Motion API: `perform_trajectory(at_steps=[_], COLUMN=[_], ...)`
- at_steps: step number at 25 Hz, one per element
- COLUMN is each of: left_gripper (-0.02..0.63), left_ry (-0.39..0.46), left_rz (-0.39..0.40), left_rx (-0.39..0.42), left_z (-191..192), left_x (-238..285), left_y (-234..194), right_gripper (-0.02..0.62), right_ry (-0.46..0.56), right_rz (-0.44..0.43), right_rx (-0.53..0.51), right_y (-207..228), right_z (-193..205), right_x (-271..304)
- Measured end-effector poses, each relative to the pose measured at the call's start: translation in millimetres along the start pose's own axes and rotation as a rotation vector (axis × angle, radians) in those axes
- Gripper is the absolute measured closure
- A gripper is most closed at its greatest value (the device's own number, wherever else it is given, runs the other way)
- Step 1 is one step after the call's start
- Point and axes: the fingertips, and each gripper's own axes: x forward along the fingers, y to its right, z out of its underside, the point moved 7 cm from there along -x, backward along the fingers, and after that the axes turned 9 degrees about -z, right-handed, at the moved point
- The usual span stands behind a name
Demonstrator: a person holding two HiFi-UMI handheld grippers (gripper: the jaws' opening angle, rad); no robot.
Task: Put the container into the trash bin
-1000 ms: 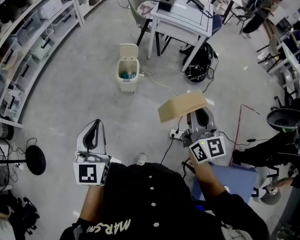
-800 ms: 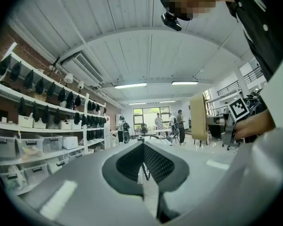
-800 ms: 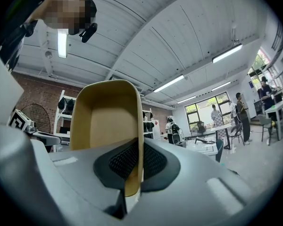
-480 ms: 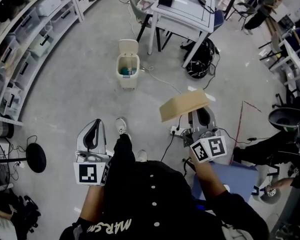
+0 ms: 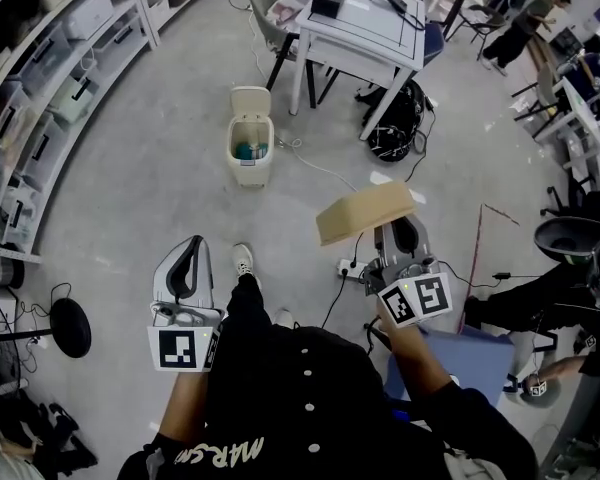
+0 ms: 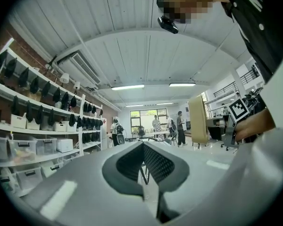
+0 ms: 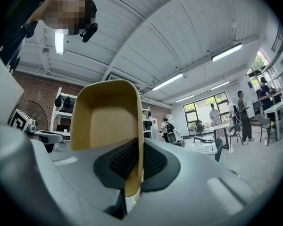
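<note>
A tan paper container [image 5: 366, 213] stands out in the air from my right gripper [image 5: 401, 234], which is shut on its rim. The right gripper view shows the container's open inside [image 7: 106, 121] with one wall pinched between the dark pads [image 7: 153, 161]. My left gripper [image 5: 185, 265] is shut and holds nothing; its pads [image 6: 158, 164] meet in the left gripper view. The cream trash bin [image 5: 248, 148] stands on the floor ahead, lid up, with something teal inside. Both grippers are well short of the bin.
A white table [image 5: 365, 28] with a black box stands behind the bin, a dark bag [image 5: 395, 128] beside its legs. Shelving with storage boxes [image 5: 50, 88] curves along the left. A cable and power strip [image 5: 348, 266] lie on the floor. The person's shoe [image 5: 242, 260] is forward.
The view has shifted toward the bin as the person stepped forward; a foot now shows ahead of the body. Both grippers keep their hold and posture.
</note>
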Motion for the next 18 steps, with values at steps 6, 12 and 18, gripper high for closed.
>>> perform_trajectory(at_steps=[6, 12, 18], left_gripper=[0.604, 0.604, 0.604], left_ry=[-0.024, -0.018, -0.017], left_rz=[-0.007, 0.022, 0.041], left_rx=[-0.019, -0.024, -0.022], left_z=[8.2, 1.8, -4.4], left_x=[32.6, 77.2, 118.2], left_y=[-14.2, -27.9, -46.4], right_gripper=[0.572, 0.572, 0.572], right_ry=[0.002, 0.013, 0.011], right_rz=[0.011, 0.022, 0.037], right_rx=[-0.002, -0.008, -0.009], right_y=[16.8, 32.3, 43.8], right_z=[3.4, -3.6, -8.2], right_x=[29.6, 70.1, 109.0])
